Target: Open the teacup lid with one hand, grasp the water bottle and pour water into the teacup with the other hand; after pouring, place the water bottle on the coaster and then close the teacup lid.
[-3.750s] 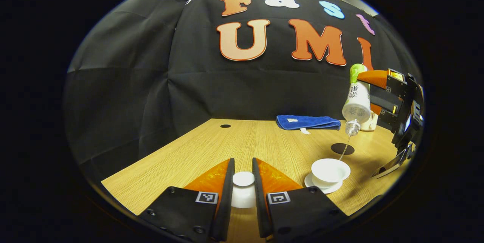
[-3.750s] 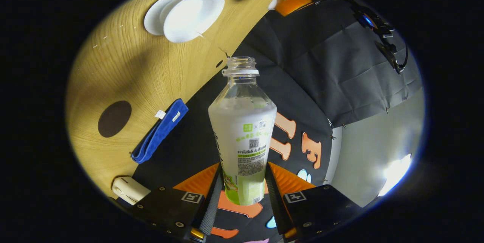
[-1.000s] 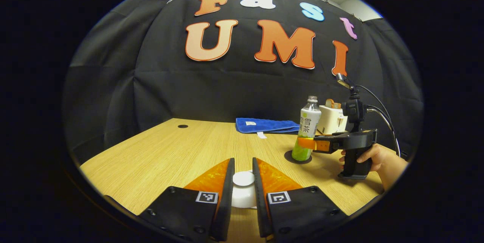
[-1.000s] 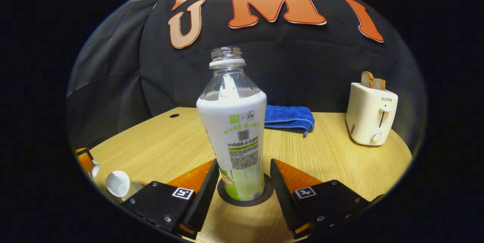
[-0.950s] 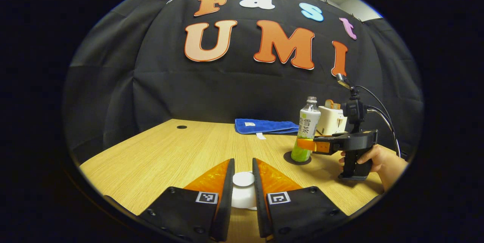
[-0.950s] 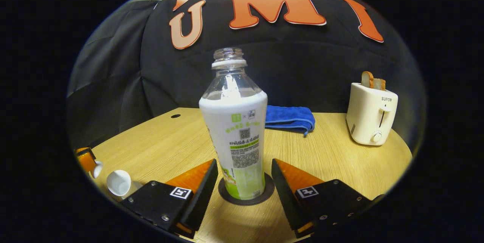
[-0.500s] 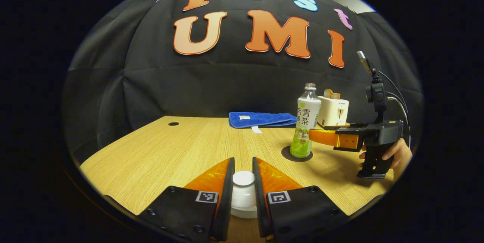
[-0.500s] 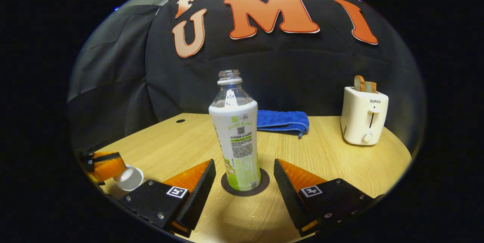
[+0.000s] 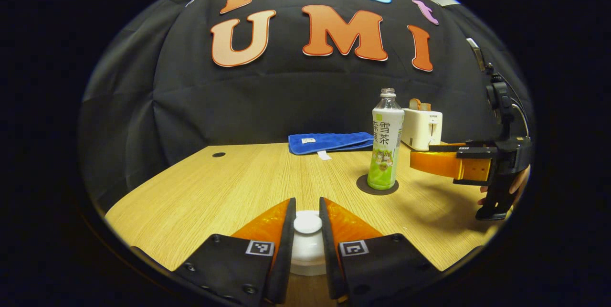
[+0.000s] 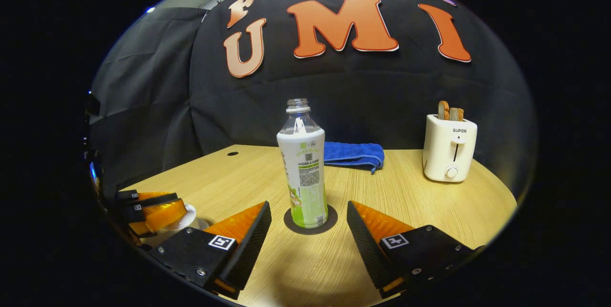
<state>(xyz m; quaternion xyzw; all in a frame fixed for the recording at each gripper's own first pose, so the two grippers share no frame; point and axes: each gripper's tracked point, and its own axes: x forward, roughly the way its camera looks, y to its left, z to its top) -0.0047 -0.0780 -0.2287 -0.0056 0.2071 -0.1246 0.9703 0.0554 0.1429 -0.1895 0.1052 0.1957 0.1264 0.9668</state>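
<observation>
Both fingers clamp lid [image 9: 307, 224] | right gripper [image 10: 309, 230] spread, bottle [image 10: 303, 178] ahead

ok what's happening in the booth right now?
A person works two handheld claws at a wooden table. The water bottle stands upright on the dark coaster, uncapped; the right claw is open with its fingers clear of the bottle. The left claw is shut on the white teacup lid, low over the table. What's left is closing the cup.
</observation>
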